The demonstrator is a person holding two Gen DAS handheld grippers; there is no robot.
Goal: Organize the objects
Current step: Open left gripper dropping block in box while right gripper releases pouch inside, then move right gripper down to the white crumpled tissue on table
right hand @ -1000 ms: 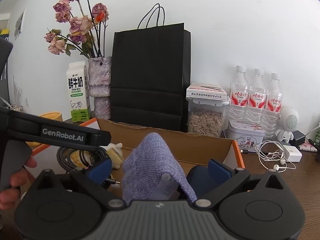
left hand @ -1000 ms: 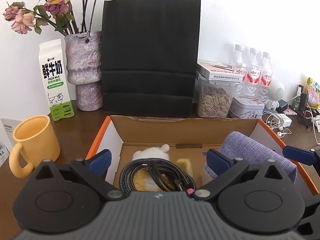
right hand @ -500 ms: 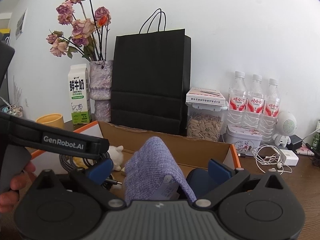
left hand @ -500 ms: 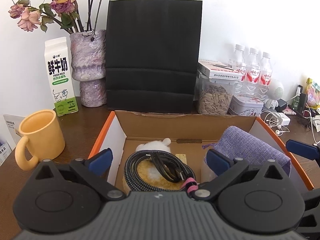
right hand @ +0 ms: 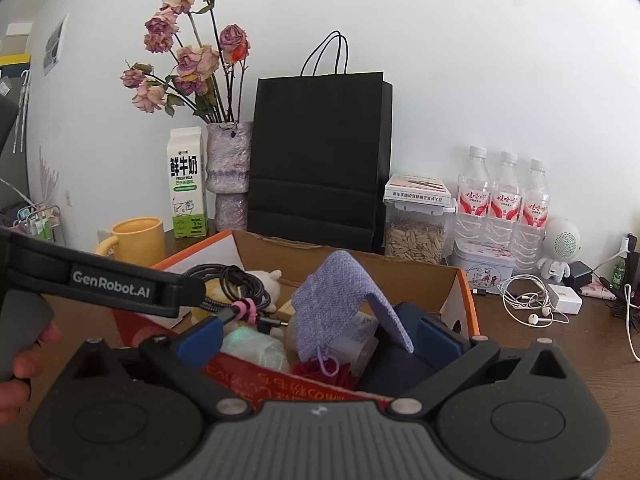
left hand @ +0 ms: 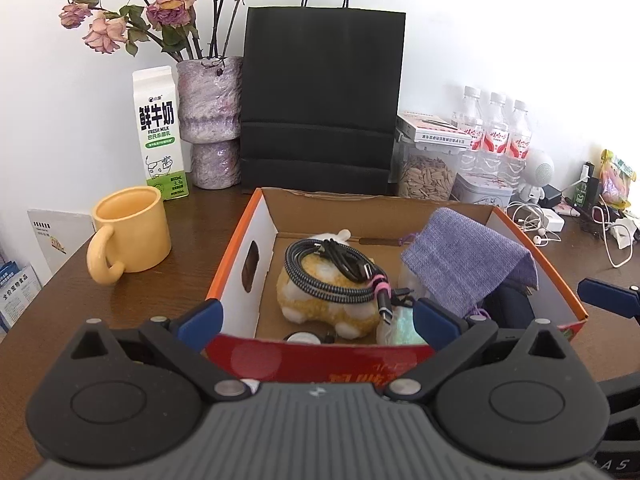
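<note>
An open cardboard box [left hand: 240,248] [right hand: 460,296] with orange edges and a red front sits on the brown table. Inside lie a yellow-and-white plush toy [left hand: 320,300] with a coiled black cable [left hand: 332,268] [right hand: 236,280] on top, a purple fabric pouch [left hand: 468,264] [right hand: 340,300], a dark blue item [right hand: 400,360] and a pale green packet [right hand: 252,346]. My left gripper [left hand: 316,320] is open above the box's near wall, nothing between its fingers. My right gripper [right hand: 320,336] is open too, over the box's near right corner, holding nothing.
A yellow mug [left hand: 128,236] stands left of the box. Behind are a milk carton [left hand: 160,136], a vase of dried roses [left hand: 208,124], a black paper bag [left hand: 320,100], a seed jar [left hand: 428,172], water bottles [left hand: 496,136] and earphones [right hand: 528,304]. A hand [right hand: 20,360] holds the left gripper.
Both grippers have pulled back and risen away from the box, so its red front wall and more contents show. Both stay open. Nothing in the box moved.
</note>
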